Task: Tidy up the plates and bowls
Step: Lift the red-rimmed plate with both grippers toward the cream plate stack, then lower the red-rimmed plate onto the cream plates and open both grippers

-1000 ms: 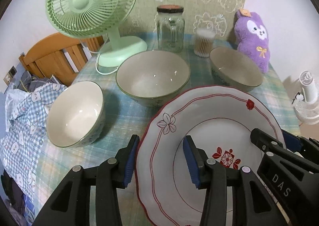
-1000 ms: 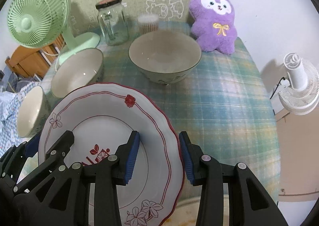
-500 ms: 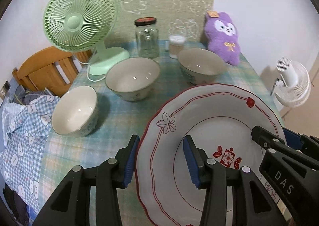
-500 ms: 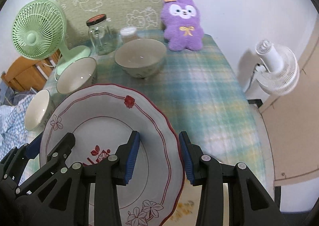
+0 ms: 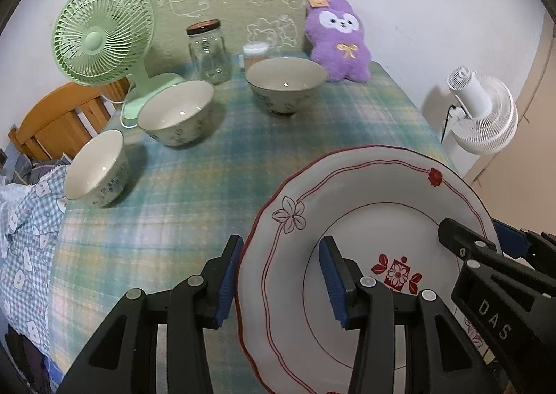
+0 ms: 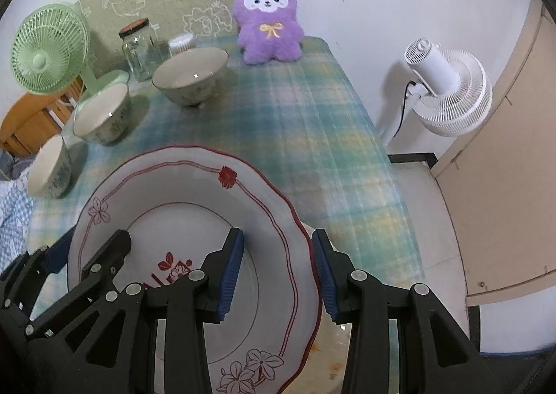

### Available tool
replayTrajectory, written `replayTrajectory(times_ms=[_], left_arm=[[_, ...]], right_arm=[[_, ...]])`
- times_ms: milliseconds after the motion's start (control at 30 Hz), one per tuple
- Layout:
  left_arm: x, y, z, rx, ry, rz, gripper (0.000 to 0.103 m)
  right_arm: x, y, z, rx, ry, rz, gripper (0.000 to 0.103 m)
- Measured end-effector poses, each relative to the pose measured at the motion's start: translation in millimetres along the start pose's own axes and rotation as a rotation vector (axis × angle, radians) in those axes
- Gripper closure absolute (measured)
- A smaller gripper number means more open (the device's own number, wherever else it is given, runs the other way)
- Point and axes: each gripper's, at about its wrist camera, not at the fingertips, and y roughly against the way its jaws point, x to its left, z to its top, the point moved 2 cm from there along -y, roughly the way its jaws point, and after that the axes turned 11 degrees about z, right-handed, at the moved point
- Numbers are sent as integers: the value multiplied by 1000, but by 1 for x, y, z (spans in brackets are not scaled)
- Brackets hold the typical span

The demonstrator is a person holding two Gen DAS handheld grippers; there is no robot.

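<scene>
A white plate with a red rim and flower marks [image 5: 375, 206] [image 6: 180, 192] is held in the air above the near end of the table. My left gripper [image 5: 279, 277] is shut on its left rim. My right gripper [image 6: 277, 270] is shut on its right rim. Three cream bowls stand on the checked tablecloth: a small one at the left edge [image 5: 93, 168] [image 6: 48, 168], a middle one [image 5: 175, 112] [image 6: 102, 114] and a far one [image 5: 286, 79] [image 6: 191, 74].
A green fan [image 5: 100, 37], a glass jar [image 5: 206, 51], a small cotton-swab tub [image 5: 255, 53] and a purple plush toy [image 5: 338, 42] line the table's far end. A white fan [image 6: 448, 91] stands on the floor right of the table. A wooden chair [image 5: 52, 119] is at the left.
Both grippers have lifted and drawn back with the plate. The bowls, the fan and the jar now look smaller and farther away.
</scene>
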Motion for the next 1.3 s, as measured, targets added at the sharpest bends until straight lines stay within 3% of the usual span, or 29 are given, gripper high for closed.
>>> replayTrajectory(times_ms=[533, 1133, 1300], left_arm=[[-55, -19, -37, 81, -60, 18, 57], [-69, -20, -43, 44, -122, 133, 55], [-76, -22, -47, 35, -161, 161, 53]], right_arm=[[-54, -21, -40, 105, -35, 2, 59], [-57, -34, -46, 126, -38, 0, 58], [-53, -36, -45, 131, -18, -20, 53]])
